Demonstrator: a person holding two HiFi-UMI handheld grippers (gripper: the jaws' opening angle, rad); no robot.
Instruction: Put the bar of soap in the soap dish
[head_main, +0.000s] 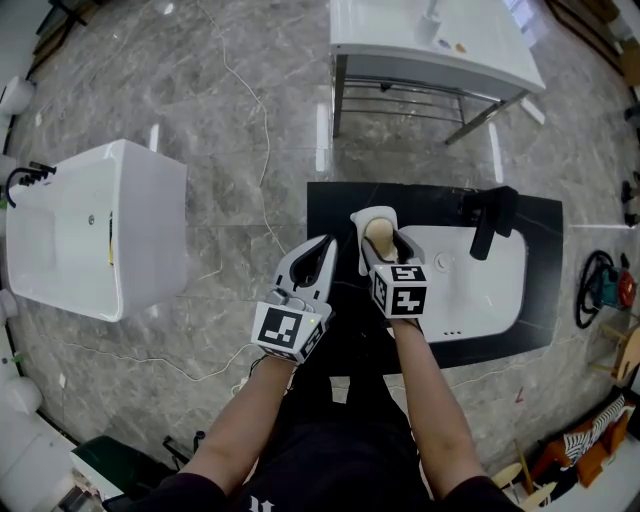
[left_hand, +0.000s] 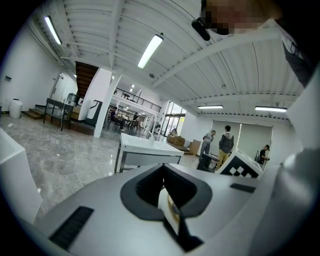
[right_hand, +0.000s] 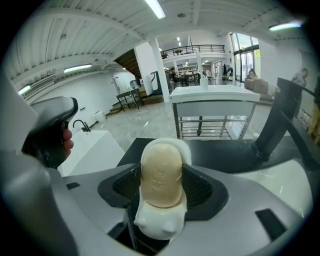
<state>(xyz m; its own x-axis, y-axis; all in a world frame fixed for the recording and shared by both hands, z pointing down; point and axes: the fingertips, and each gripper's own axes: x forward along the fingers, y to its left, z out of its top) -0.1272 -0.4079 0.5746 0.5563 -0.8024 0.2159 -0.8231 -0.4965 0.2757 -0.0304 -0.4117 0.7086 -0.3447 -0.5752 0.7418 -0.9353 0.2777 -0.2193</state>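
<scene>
A beige bar of soap (head_main: 378, 233) lies in a white soap dish (head_main: 366, 214), and my right gripper (head_main: 381, 246) is shut on the dish, holding both above the left part of the black counter (head_main: 330, 205). In the right gripper view the soap (right_hand: 161, 170) rests on the dish (right_hand: 154, 227) between the black pads (right_hand: 202, 190), tilted up and away from the camera. My left gripper (head_main: 322, 250) hangs just left of the right one, over the counter's edge, jaws together with nothing task-related between them. The left gripper view shows the left gripper (left_hand: 167, 197) pointing out into the hall.
A white basin (head_main: 480, 300) with a black faucet (head_main: 490, 225) is set in the counter to the right. A white bathtub (head_main: 100, 230) stands on the marble floor at the left, a white table (head_main: 430, 40) at the back. Tools lie at the right edge (head_main: 600, 285).
</scene>
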